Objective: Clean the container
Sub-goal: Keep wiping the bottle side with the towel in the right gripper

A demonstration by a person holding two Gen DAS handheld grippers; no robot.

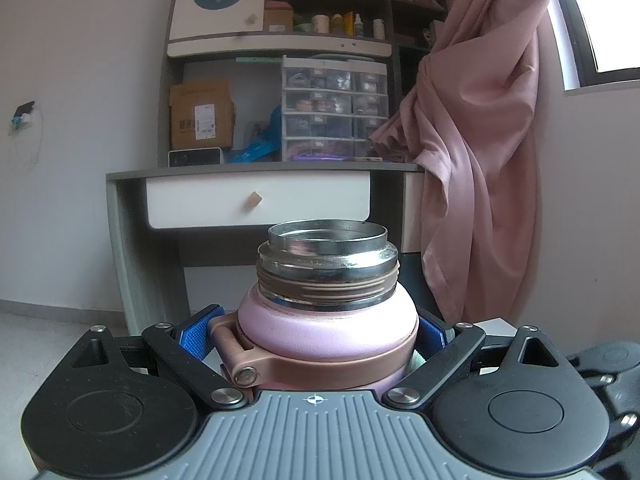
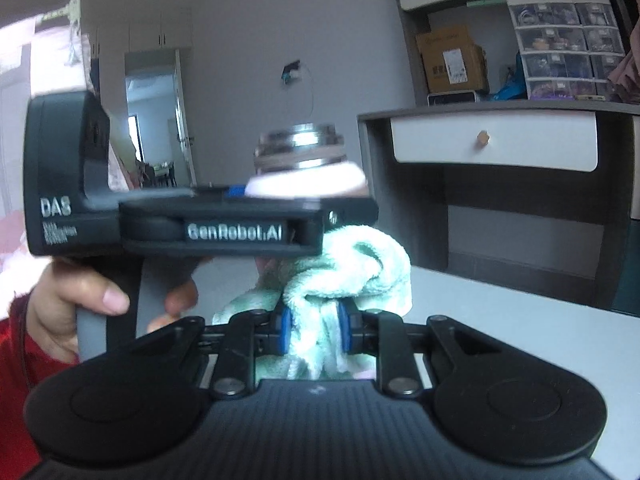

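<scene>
A pink container with a steel threaded neck and no lid stands upright between the blue pads of my left gripper, which is shut on its body. Its open mouth faces up. From the right wrist, the same container appears behind the left gripper's black body. My right gripper is shut on a bunched pale green cloth, which sits just below and in front of the container. A hand in a red sleeve holds the left gripper's handle.
A grey desk with a white drawer stands against the wall ahead, under shelves with a cardboard box and plastic drawer units. A pink curtain hangs at the right. A pale tabletop lies beneath the grippers.
</scene>
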